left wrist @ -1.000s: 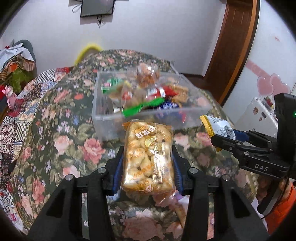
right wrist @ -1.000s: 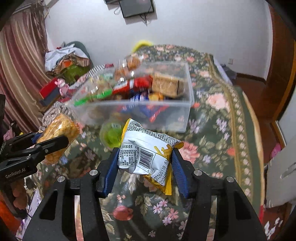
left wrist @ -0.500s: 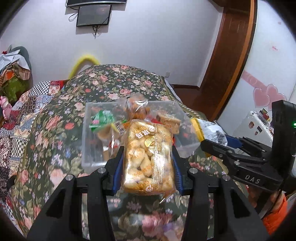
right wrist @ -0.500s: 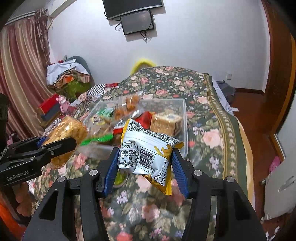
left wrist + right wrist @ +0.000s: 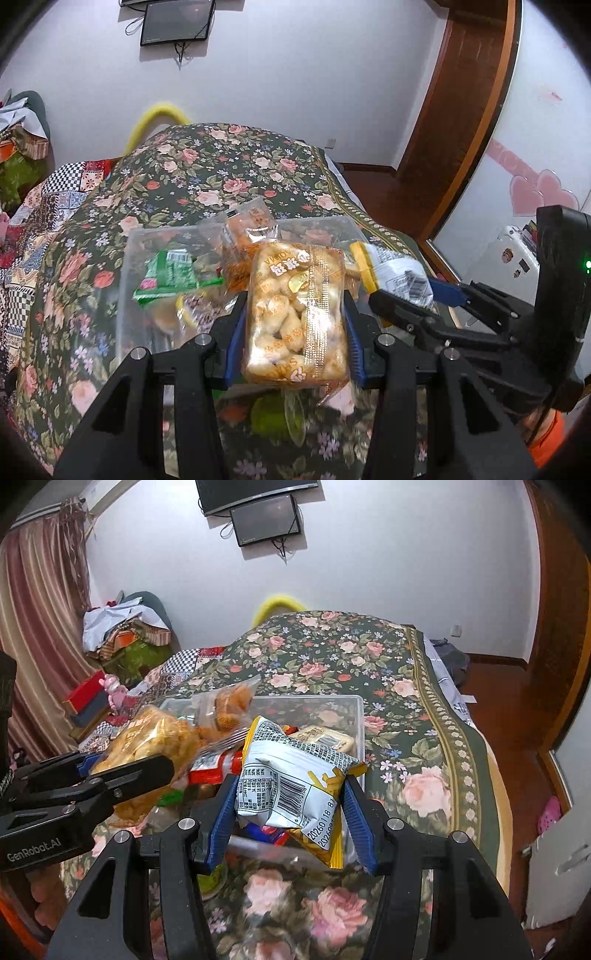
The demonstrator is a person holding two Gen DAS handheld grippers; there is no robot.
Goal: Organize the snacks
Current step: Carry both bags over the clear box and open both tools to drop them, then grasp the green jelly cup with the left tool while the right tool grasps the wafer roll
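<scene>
This is a bedroom in a home. A bed (image 5: 369, 672) under a dark floral bedspread (image 5: 207, 173) fills the middle, with a checkered patchwork quilt (image 5: 55, 184) beside it. Two dark screens (image 5: 266, 515) hang on the white wall, striped curtains (image 5: 40, 602) hang at one side, clothes (image 5: 114, 624) lie heaped in a corner, and pink heart stickers (image 5: 535, 192) decorate a panel beside the wooden door frame (image 5: 465, 110).

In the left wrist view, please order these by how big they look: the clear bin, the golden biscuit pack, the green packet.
1. clear bin
2. golden biscuit pack, held near the camera, so enlarged
3. green packet
</scene>
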